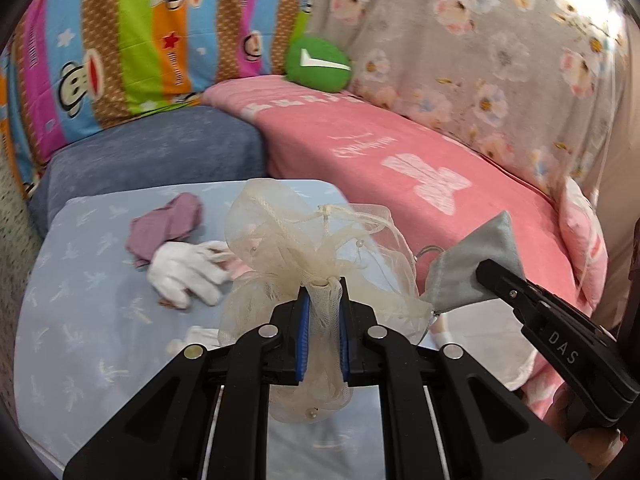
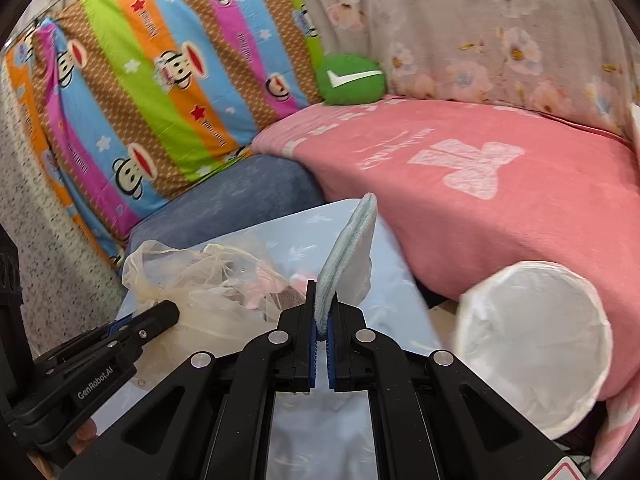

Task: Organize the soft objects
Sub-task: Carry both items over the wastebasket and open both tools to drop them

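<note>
My left gripper (image 1: 323, 284) is shut on the gathered neck of a cream mesh drawstring bag (image 1: 304, 240), which puffs up over the light blue pad (image 1: 80, 300). My right gripper (image 2: 322, 308) is shut on a flat grey-blue cloth pouch (image 2: 352, 248), held upright on edge; the same grey pouch (image 1: 476, 264) and the right gripper (image 1: 486, 270) show at the right of the left wrist view. A white glove (image 1: 184, 268) and a mauve cloth (image 1: 168, 228) lie on the pad behind the mesh bag. The mesh bag (image 2: 200, 284) and the left gripper (image 2: 168, 312) show at the lower left of the right wrist view.
A white round fabric basket (image 2: 532, 340) stands at the lower right against the pink blanket (image 2: 500, 200). A green round cushion (image 1: 318, 65) rests at the back. A blue cushion (image 1: 160, 156), a striped monkey-print sheet (image 1: 120, 40) and a floral cover (image 1: 500, 60) surround the pad.
</note>
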`<move>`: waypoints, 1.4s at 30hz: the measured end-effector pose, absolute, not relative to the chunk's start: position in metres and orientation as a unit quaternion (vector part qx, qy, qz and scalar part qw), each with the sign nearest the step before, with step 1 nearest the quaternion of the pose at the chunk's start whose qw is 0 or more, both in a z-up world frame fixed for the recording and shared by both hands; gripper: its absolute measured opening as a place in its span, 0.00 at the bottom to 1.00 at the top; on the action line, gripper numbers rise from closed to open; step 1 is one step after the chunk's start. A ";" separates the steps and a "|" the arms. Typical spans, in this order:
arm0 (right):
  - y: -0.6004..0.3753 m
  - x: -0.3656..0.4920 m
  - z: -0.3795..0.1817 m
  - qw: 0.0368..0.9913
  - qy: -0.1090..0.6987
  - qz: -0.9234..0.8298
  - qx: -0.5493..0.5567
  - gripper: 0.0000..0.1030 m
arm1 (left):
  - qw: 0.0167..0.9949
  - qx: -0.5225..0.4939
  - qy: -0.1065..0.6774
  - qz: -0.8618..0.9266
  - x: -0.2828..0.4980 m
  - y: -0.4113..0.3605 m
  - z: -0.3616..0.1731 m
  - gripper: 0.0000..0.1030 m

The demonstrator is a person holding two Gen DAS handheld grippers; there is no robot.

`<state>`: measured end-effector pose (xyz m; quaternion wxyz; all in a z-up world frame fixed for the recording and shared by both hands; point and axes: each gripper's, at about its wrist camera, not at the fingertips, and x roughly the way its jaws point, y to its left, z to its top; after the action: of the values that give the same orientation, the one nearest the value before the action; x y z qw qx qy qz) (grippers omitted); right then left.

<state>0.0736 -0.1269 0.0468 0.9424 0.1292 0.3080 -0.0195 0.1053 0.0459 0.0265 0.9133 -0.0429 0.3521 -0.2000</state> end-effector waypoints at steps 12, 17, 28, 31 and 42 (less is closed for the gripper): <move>-0.238 0.017 0.039 0.932 0.295 -0.115 0.177 0.03 | 0.893 0.002 0.348 -0.286 0.081 -0.053 0.023 0.11; -0.266 0.005 0.028 0.924 0.299 -0.141 0.191 0.03 | 0.883 0.022 0.348 -0.314 0.075 -0.091 0.018 0.12; -0.299 0.003 0.009 0.914 0.311 -0.166 0.203 0.04 | 0.863 0.033 0.367 -0.346 0.078 -0.133 0.005 0.28; -0.301 0.003 0.008 0.914 0.308 -0.171 0.202 0.09 | 0.867 0.031 0.360 -0.344 0.077 -0.135 0.006 0.52; -0.292 0.004 0.013 0.917 0.304 -0.160 0.200 0.32 | 0.876 0.029 0.363 -0.316 0.084 -0.125 0.004 0.57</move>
<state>0.0043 -0.2916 0.0128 0.9174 0.2005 0.3045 -0.1595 0.0841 -0.1254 0.0045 0.8762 0.0295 0.3630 -0.3156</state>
